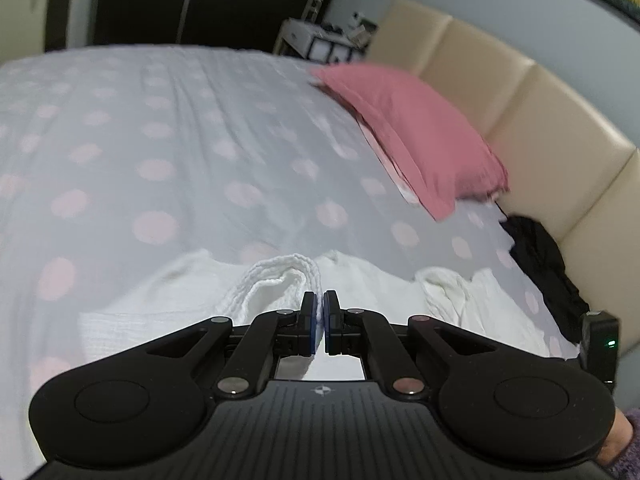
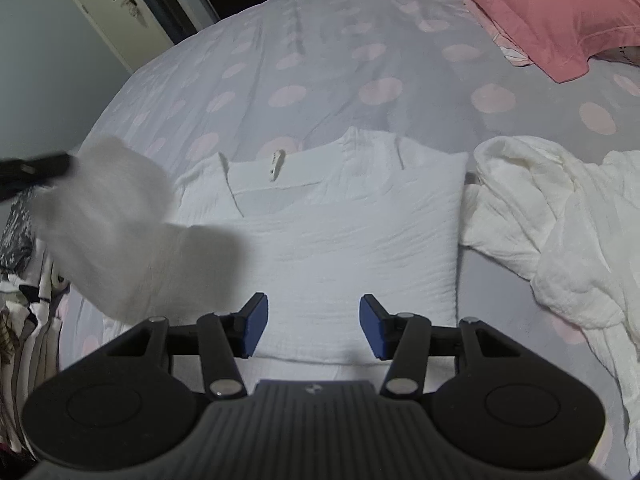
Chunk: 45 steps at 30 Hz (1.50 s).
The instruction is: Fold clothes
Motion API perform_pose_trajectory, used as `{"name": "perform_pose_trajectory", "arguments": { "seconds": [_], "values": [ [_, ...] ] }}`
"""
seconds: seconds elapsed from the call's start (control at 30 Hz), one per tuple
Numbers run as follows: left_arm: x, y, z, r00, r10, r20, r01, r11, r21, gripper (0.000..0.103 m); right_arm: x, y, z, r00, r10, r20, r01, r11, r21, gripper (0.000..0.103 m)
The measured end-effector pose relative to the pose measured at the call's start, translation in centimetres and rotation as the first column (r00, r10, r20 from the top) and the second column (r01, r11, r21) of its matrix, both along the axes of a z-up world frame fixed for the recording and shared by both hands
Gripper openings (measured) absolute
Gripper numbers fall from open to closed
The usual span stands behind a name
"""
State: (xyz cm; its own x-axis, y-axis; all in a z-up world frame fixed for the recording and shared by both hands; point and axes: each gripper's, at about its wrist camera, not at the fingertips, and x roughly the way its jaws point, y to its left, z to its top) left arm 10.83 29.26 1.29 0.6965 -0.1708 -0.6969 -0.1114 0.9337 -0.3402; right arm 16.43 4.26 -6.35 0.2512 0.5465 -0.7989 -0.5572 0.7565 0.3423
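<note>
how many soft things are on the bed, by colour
White: 2, the flat garment whose sleeve is held by the left gripper, and the crumpled garment beside it.
Pink: 1, the pillow.
Black: 1, the dark bundle by the headboard.
Total: 4

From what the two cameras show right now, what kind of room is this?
Most likely a bedroom. A dotted bedspread covers a wide bed, a pink pillow lies by a padded cream headboard, and a door stands at the side.
</note>
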Motion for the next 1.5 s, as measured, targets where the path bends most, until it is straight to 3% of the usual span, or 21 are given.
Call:
{"name": "perform_pose_trajectory", "arguments": {
  "seconds": [0.2,0.3,0.4,0.57,0.77,0.9,0.97,1.1,1.17,1.3,1.37,1.47,1.5],
  "values": [
    [4.3,-3.6,-6.3,0.993,-0.053,-0.101,0.049,0.998,-0.039,0.002,0.6,0.4,-0.3,1.000,-0.003,0.002,0.003,1.000,-0.006,0.055],
    [5.0,-4.2,-8.9,0.988,-0.087,-0.131,0.074,0.992,-0.102,0.002,0.9,1.0,-0.8,1.000,-0.004,-0.010,0.004,1.000,-0.014,0.055],
    [5.3,-4.8,-9.9,0.982,-0.125,-0.142,0.106,0.985,-0.133,0.017,1.1,1.7,-1.4,1.000,0.002,-0.027,-0.002,1.000,-0.021,0.055],
    [4.2,-4.0,-9.5,0.983,-0.123,-0.138,0.112,0.990,-0.082,0.020,1.8,2.7,-2.4,0.998,-0.014,-0.061,0.014,1.000,-0.012,0.055],
    [-0.1,1.8,-8.6,0.988,0.001,-0.156,0.008,0.999,0.054,0.026,3.4,4.2,-4.2,0.991,-0.072,-0.116,0.076,0.997,0.031,0.053],
    [-4.2,5.2,-9.2,0.980,0.062,-0.188,-0.048,0.996,0.079,0.026,4.0,6.2,-5.9,0.986,-0.096,-0.138,0.100,0.995,0.024,0.053],
    [-6.1,6.5,-9.7,0.975,0.087,-0.205,-0.068,0.993,0.095,0.027,4.3,7.2,-6.7,0.983,-0.108,-0.148,0.112,0.994,0.016,0.046],
    [-9.2,8.3,-11.4,0.960,0.128,-0.250,-0.092,0.984,0.151,0.037,4.1,8.8,-8.4,0.980,-0.112,-0.162,0.111,0.994,-0.018,0.042],
    [-9.7,8.9,-12.0,0.950,0.128,-0.284,-0.079,0.981,0.177,0.038,4.0,9.0,-9.0,0.980,-0.118,-0.161,0.113,0.993,-0.040,0.031],
    [-10.8,8.7,-13.0,0.946,0.073,-0.316,-0.002,0.976,0.220,0.042,4.4,8.7,-9.1,0.977,-0.127,-0.170,0.125,0.992,-0.021,0.021],
    [-10.8,8.1,-13.9,0.941,0.044,-0.336,0.037,0.972,0.231,0.042,4.5,8.7,-8.9,0.980,-0.122,-0.157,0.122,0.992,-0.011,0.007],
    [-10.4,7.3,-15.2,0.935,0.029,-0.354,0.077,0.957,0.281,0.042,4.3,9.0,-7.7,0.988,-0.106,-0.115,0.108,0.994,0.010,0.004],
    [-10.2,7.1,-15.5,0.935,0.023,-0.355,0.091,0.950,0.300,0.033,4.2,9.0,-7.0,0.991,-0.100,-0.093,0.102,0.994,0.026,0.004]
  ]
}}
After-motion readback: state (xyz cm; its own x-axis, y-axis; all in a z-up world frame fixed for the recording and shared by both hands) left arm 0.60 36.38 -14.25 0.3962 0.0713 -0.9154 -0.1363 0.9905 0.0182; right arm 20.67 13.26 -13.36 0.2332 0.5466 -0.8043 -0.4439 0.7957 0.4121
